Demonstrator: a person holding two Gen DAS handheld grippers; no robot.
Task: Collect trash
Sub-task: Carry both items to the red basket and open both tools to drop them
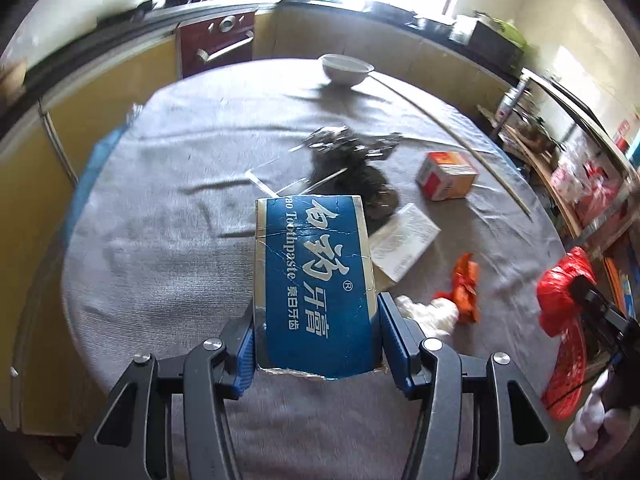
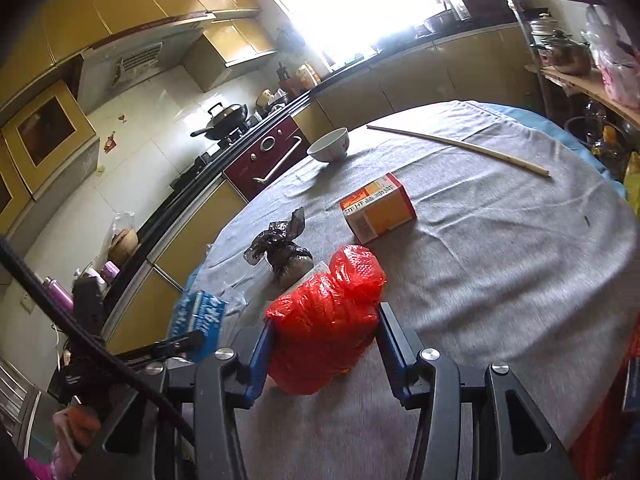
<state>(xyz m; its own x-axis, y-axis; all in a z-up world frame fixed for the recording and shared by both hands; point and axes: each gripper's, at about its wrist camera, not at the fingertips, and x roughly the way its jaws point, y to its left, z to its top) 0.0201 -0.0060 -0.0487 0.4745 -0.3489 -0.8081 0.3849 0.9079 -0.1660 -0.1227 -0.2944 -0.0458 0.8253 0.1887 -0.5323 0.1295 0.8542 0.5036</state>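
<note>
Between the fingers of the left gripper (image 1: 316,344), a blue toothpaste box (image 1: 318,280) is clamped, both blue pads pressed against its long sides. The box extends forward from the fingers, above the grey cloth of the round table (image 1: 160,264). Its near end is torn open.

Ahead of the left gripper, beyond the far end of the box, lies a black plastic bag (image 1: 356,160) with clear wrapping beside it. Forward and to the right lie a white paper sheet (image 1: 400,240), partly under the box, and an orange carton (image 1: 446,176). To the right of the fingers, on the cloth, sit a white tissue wad (image 1: 432,312) and an orange wrapper (image 1: 466,284), touching each other. A white bowl (image 1: 346,69) stands at the far edge of the table.

The right gripper (image 2: 322,344) has a red plastic bag (image 2: 328,316) between its fingers. The left pad touches the bag; contact at the right pad cannot be confirmed, so the grip is probably closed on it. Ahead of this gripper are the black bag, the orange carton, the bowl and a long thin stick (image 2: 460,148), the last lying forward and to the right.
</note>
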